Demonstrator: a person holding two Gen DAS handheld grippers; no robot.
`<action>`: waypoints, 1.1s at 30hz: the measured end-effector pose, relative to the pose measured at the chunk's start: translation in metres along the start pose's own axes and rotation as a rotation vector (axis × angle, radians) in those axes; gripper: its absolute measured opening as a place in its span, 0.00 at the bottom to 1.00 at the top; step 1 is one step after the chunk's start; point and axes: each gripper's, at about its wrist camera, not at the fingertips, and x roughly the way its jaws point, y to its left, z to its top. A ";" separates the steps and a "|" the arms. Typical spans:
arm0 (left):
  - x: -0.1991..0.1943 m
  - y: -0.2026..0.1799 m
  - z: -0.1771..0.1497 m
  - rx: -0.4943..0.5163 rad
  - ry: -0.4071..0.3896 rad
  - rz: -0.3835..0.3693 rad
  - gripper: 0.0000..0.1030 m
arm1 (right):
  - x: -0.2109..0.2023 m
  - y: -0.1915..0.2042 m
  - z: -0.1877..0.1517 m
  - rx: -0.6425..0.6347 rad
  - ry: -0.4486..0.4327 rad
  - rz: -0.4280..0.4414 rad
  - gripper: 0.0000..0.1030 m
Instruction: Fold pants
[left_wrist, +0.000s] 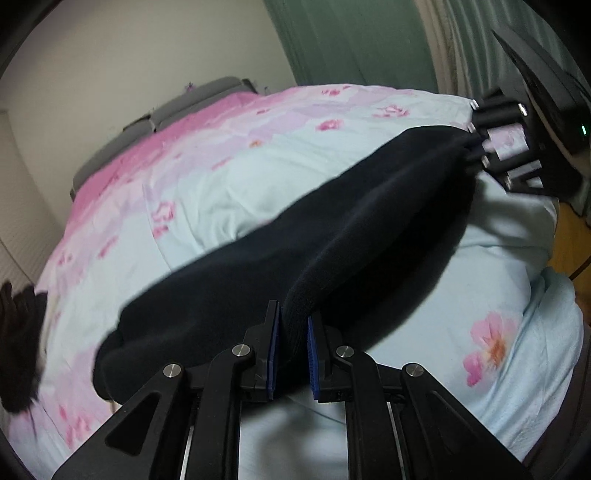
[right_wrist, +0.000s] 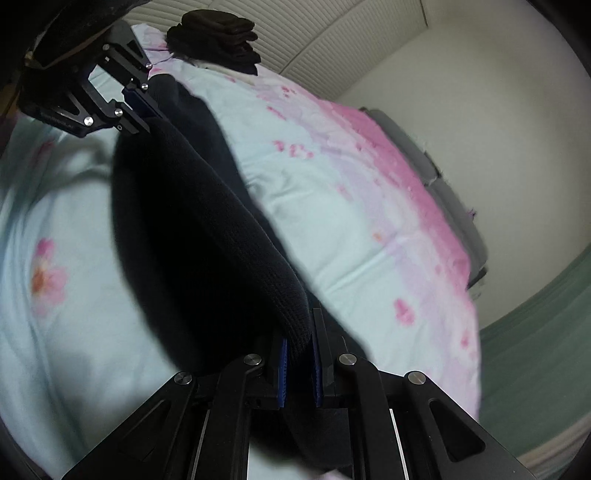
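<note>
Dark navy pants (left_wrist: 280, 243) hang stretched between my two grippers above a bed. In the left wrist view my left gripper (left_wrist: 293, 332) is shut on a thick ribbed edge of the pants, and my right gripper (left_wrist: 480, 147) pinches the far end at the upper right. The right wrist view shows the same pants (right_wrist: 192, 229) running from my right gripper (right_wrist: 300, 350), shut on the ribbed band, up to my left gripper (right_wrist: 144, 110) at the upper left. The lower part of the cloth sags onto the bedcover.
The bed has a pale blue and pink flowered cover (left_wrist: 229, 177). A pile of dark folded clothes (right_wrist: 218, 37) lies at one end of the bed. A grey headboard (left_wrist: 155, 122), white walls, a green curtain (left_wrist: 351, 40) and wooden floor (left_wrist: 572, 240) surround it.
</note>
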 end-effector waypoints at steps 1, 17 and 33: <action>-0.001 -0.001 -0.001 -0.005 0.000 0.003 0.15 | 0.002 0.006 -0.006 0.026 0.013 0.022 0.10; -0.015 -0.009 -0.013 -0.056 -0.029 0.029 0.26 | 0.021 0.040 -0.041 0.180 0.048 -0.009 0.25; -0.065 0.074 -0.049 -0.402 -0.112 0.149 0.57 | -0.043 0.010 -0.030 0.834 0.006 -0.083 0.65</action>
